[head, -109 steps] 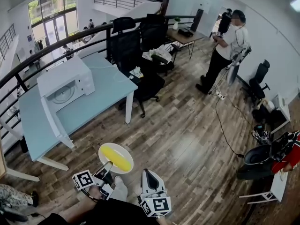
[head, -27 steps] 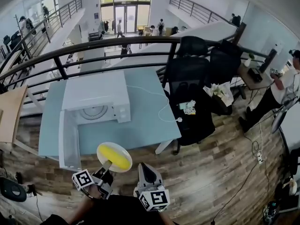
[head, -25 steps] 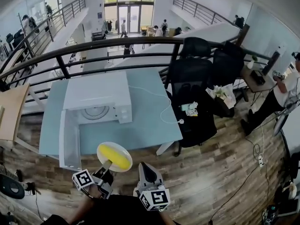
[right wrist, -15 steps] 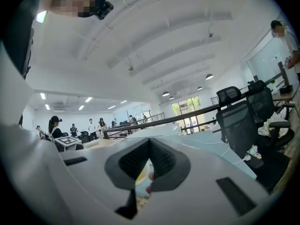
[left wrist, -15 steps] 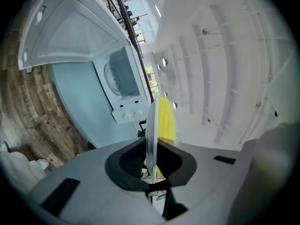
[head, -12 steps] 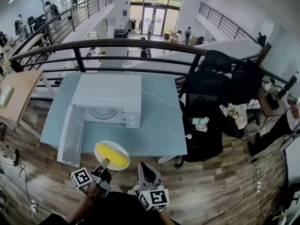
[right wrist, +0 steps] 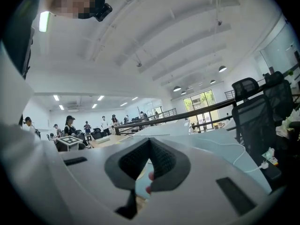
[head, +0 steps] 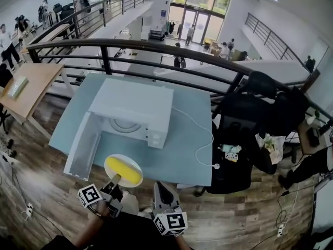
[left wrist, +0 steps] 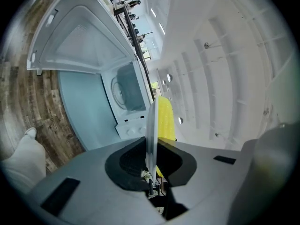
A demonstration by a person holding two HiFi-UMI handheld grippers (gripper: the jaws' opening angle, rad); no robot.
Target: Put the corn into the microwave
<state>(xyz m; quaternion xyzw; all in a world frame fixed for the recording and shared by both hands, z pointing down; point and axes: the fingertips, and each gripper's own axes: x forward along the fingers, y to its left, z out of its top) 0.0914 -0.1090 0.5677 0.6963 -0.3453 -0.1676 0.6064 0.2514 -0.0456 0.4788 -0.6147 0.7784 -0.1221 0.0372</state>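
Holds a white plate [head: 111, 163] by its near rim in the left tongs [head: 114, 181], clenched on the edge, with the yellow corn [head: 125, 172] lying on top, at lower centre-left of the head view. Carries the right tongs [head: 159, 189] clenched on nothing, just right of the plate. Faces the white microwave [head: 132, 100] at centre-left on the pale blue surface [head: 182, 150], door [head: 83, 146] swung open toward the lower left, turntable [head: 125, 125] bare. Looks like the carry-in step, with the plate apart from the opening. Probably calls next for moving the plate up the frame beside the door, keeping it level so the corn cannot roll, then setting it on the turntable.
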